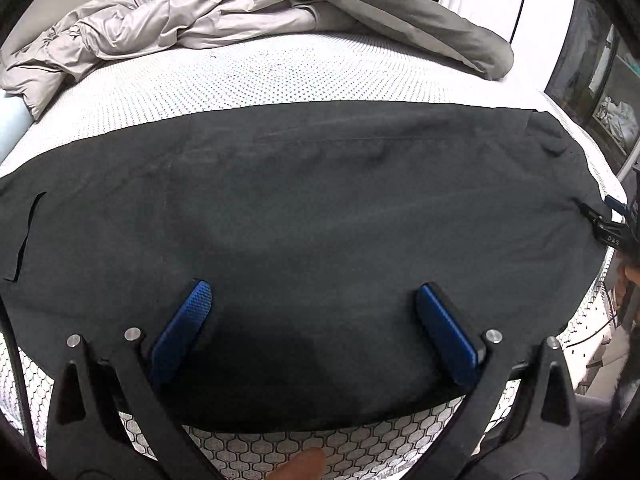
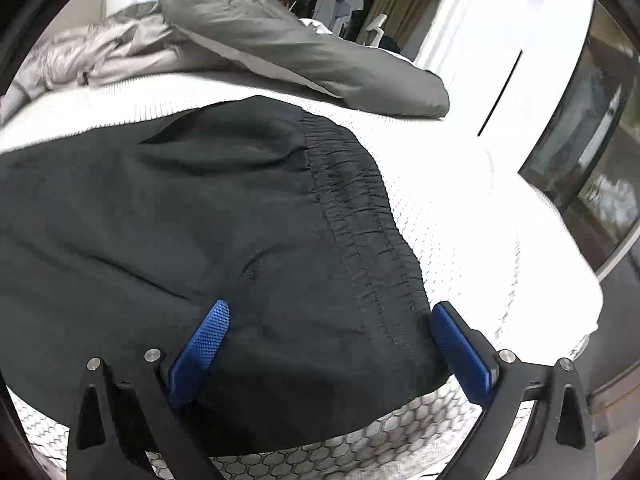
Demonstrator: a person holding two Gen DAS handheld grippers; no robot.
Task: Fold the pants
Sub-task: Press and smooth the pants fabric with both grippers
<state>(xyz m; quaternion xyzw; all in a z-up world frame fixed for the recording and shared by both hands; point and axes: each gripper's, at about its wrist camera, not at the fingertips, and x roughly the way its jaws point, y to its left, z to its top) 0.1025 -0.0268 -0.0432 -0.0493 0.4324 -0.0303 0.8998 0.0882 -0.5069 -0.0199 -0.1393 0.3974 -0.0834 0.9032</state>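
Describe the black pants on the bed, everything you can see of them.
The black pants are thin, matte woven fabric, spread flat and fairly smooth across the white mattress along its near edge. The gathered elastic waistband lies at the right end, and a slit pocket opening shows at the left. Both the left gripper and right gripper stand open over the near edge, gripping nothing.

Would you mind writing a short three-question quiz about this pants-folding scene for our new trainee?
1. True or false: the right gripper is shut on the waistband.
2. Which end of the black pants is nearest the right gripper? A) leg hems B) elastic waistband
3. What lies bunched at the far side of the mattress?

Key:
1. False; its jaws stand open, like the left gripper.
2. B.
3. Grey bedding.
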